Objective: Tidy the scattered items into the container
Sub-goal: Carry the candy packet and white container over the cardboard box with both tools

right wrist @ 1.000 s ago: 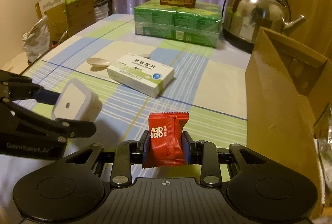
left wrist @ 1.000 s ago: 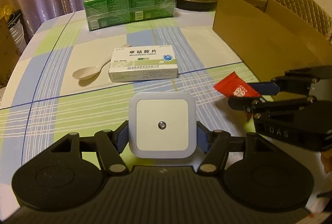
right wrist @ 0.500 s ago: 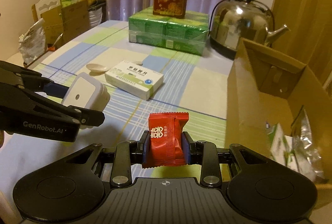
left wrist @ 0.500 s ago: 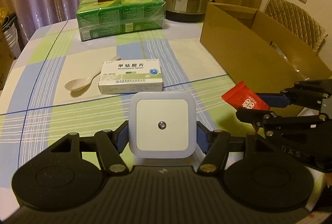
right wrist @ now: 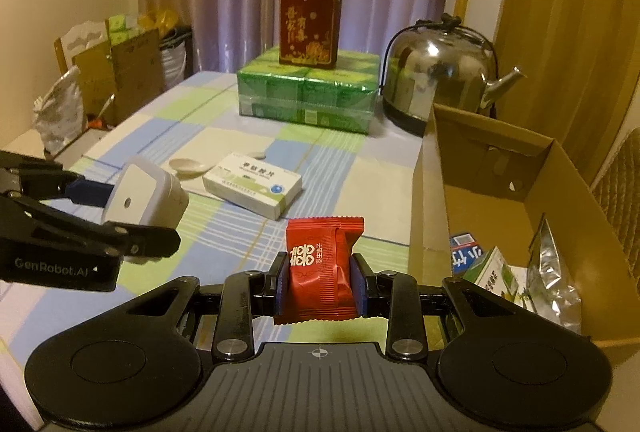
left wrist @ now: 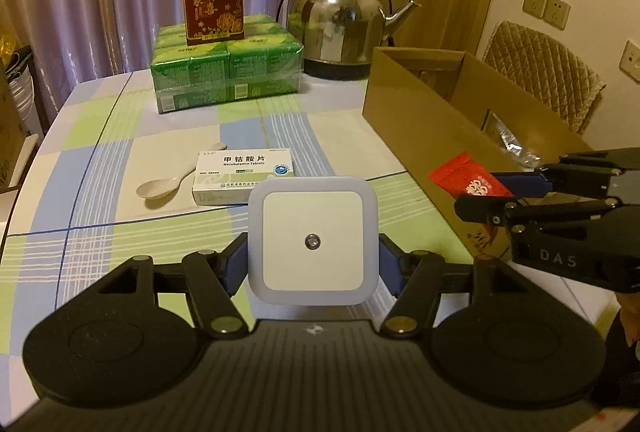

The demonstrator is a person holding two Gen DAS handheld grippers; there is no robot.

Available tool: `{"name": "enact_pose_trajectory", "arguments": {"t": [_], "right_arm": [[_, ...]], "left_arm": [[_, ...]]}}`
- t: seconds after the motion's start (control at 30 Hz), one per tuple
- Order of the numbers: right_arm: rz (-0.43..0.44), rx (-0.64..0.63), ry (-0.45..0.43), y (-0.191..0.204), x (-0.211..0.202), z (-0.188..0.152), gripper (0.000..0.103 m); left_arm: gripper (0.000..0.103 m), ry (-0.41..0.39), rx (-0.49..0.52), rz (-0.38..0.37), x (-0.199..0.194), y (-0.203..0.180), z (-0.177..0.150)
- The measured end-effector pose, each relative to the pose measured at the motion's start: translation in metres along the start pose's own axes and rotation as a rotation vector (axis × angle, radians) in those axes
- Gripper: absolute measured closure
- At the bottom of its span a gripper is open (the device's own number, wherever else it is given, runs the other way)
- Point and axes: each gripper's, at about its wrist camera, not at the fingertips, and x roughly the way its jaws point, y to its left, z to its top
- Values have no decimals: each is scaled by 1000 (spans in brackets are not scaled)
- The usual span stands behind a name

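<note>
My left gripper [left wrist: 313, 264] is shut on a white square night light [left wrist: 313, 240], held above the checked tablecloth. My right gripper [right wrist: 320, 286] is shut on a red snack packet [right wrist: 322, 268], raised beside the near left wall of the open cardboard box [right wrist: 424, 191]. From the left wrist view the red packet [left wrist: 466, 180] and right gripper [left wrist: 516, 191] hover by the box's [left wrist: 420, 127] near corner. A white medicine box [left wrist: 244, 180] and a pale spoon [left wrist: 160, 187] lie on the table. Several packets [right wrist: 516, 272] sit inside the box.
A steel kettle [left wrist: 340, 27] stands behind the box. A green shrink-wrapped pack [left wrist: 226, 75] with a red carton [left wrist: 213, 3] on top sits at the table's far end. A chair [left wrist: 544, 71] stands right of the box. Clutter [right wrist: 120, 71] lies beyond the table's left edge.
Both grippers have risen with their loads, so the table looks farther below. The right gripper has come nearer the box, whose inside now shows more.
</note>
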Motion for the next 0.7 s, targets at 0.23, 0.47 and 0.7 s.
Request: {"name": "enact_pose_trajectory", "arguments": {"t": [0.23, 0.47, 0.7], "right_arm": [[-14, 29, -44, -10, -31, 6, 74], [-52, 92, -63, -32, -66, -6, 74], [-111, 160, -66, -59, -98, -23, 74]], "left_arm": [[43, -23, 19, -18, -18, -20, 6], [43, -9, 42, -58, -24, -52, 1], [43, -8, 66, -97, -26, -86, 3]]}}
